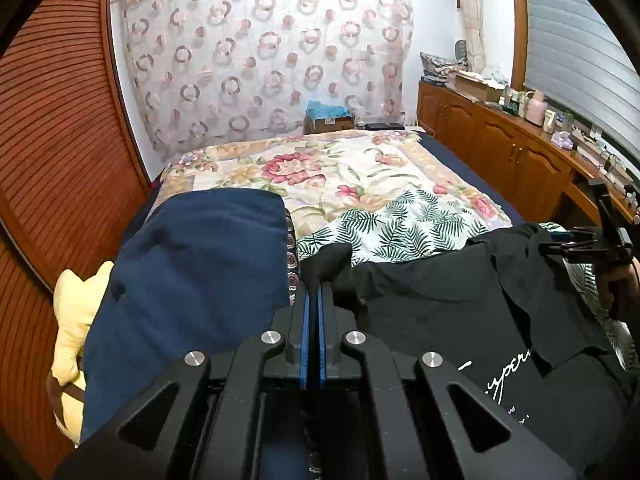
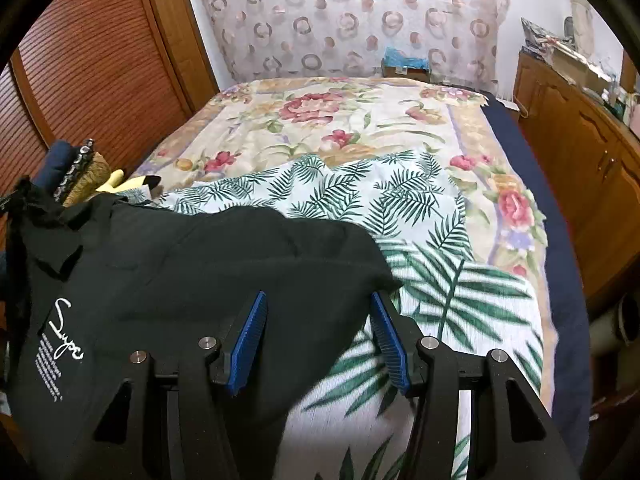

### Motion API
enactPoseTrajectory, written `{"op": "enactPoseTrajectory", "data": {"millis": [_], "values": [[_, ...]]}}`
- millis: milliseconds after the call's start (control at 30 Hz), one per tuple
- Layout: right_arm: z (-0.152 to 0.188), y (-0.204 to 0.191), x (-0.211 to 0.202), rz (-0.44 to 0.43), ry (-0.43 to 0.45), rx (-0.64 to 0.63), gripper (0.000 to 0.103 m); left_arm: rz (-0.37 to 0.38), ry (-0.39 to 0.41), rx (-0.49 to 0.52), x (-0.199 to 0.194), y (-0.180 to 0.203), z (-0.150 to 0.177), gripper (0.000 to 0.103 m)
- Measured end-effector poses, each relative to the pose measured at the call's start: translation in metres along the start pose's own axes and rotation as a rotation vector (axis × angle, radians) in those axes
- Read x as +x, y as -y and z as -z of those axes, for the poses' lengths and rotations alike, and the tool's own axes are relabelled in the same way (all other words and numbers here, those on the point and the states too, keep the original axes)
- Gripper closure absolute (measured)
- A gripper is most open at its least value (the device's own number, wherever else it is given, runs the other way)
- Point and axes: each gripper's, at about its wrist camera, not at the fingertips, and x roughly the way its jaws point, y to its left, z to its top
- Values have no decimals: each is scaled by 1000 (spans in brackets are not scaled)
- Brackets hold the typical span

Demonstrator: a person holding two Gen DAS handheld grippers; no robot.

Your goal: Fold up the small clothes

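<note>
The left gripper (image 1: 314, 292) is clamped on the black T-shirt (image 1: 440, 312) (white script print). The right gripper (image 2: 318, 320) stands apart over its hem.

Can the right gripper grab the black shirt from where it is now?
Probably yes. The right gripper is open, and the black shirt already lies between and over its blue pads, with nothing in the way. The left gripper looks shut on another corner.
</note>
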Motion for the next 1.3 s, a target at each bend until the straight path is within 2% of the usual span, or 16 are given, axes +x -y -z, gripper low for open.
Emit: {"op": "enactPoseTrajectory", "data": {"millis": [100,133,200,233,267,333,533,733,967,1133,1300], "values": [[-3,-8,6,51,-4,-39,47,11,9,-11,-1,-3,0,99],[-4,-12,8,70,-6,-58,50,14,12,-13,-2,-4,0,99],[-4,-22,7,53,-3,-93,75,24,19,-18,-3,-2,-1,99],[-4,-27,7,38,-8,-110,92,31,24,-22,-5,-2,-1,99],[-4,-33,5,52,-7,-131,93,35,30,-27,-7,0,-1,99],[-4,-42,-3,51,14,-152,94,49,52,-41,-17,0,-2,99],[0,-62,-87,44,232,-166,95,78,147,-58,-61,1,-2,99],[33,-80,-171,41,336,-207,95,104,216,-70,-111,-4,20,99],[115,-94,-234,39,360,-221,95,128,240,-88,-163,-7,78,99],[173,-94,-268,-5,335,-200,95,164,209,-113,-187,-12,122,99],[207,-89,-291,-37,292,-149,95,156,173,-118,-200,-13,152,99]]}}
